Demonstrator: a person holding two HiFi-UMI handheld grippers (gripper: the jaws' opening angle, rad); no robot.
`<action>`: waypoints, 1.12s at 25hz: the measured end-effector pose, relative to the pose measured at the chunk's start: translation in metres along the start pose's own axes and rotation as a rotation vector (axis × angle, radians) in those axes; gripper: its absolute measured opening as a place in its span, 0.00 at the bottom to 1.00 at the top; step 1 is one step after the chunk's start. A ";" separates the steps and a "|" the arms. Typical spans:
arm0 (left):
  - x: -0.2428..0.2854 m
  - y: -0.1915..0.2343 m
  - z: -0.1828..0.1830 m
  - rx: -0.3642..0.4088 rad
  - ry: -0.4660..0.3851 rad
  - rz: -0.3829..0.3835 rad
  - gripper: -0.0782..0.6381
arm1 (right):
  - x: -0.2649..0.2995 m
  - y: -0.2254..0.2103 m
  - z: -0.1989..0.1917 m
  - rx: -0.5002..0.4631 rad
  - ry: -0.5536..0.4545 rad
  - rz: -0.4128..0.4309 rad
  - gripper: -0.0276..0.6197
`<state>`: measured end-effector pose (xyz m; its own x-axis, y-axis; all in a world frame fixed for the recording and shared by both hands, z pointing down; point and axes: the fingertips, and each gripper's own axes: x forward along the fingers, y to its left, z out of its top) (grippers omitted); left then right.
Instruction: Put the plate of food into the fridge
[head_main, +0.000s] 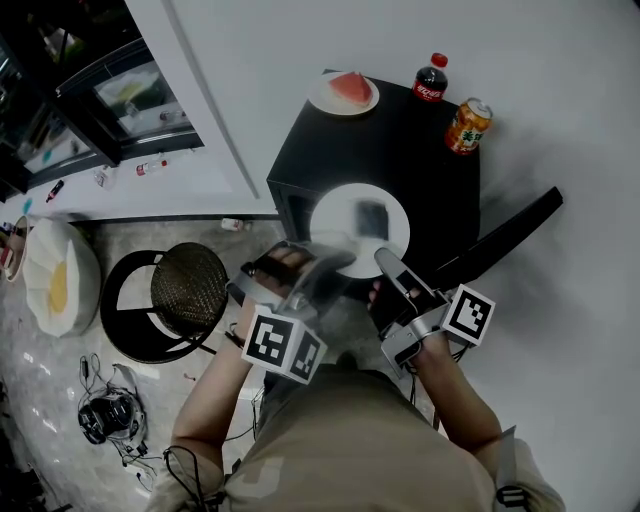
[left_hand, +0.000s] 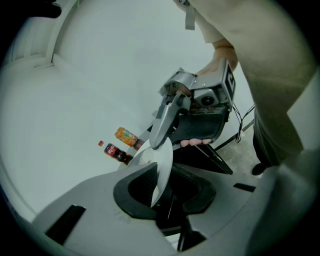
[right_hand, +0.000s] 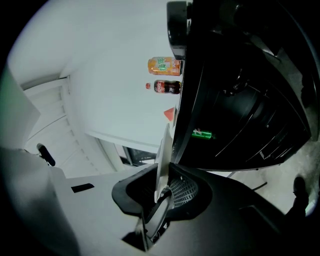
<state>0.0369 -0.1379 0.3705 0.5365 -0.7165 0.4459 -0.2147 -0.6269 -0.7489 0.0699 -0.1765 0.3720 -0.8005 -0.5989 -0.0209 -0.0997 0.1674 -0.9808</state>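
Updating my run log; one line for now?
left gripper: grips plate | right gripper: grips plate | plate: near fridge | door: open

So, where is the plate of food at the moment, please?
Head view, centre: the plate is held between the left gripper and right gripper, in front of the fridge.

Both forearms reach forward from the torso, elbows bent, and the 2 hands each clasp a handle. The left gripper angles in from the left and the right gripper from the right, tips near each other. Each one's 2 jaws pinch the plate at its near rim
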 end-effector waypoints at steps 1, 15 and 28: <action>0.000 0.000 0.001 0.002 0.001 0.002 0.20 | -0.001 0.000 0.000 0.001 0.001 0.004 0.14; -0.011 -0.017 0.018 -0.003 0.035 0.010 0.20 | -0.023 0.001 -0.011 0.028 0.027 0.026 0.14; -0.028 -0.045 0.023 -0.042 0.054 -0.011 0.21 | -0.042 -0.006 -0.037 0.069 0.047 0.013 0.14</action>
<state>0.0503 -0.0832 0.3804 0.4943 -0.7242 0.4808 -0.2434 -0.6463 -0.7232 0.0818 -0.1232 0.3859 -0.8286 -0.5593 -0.0264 -0.0494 0.1201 -0.9915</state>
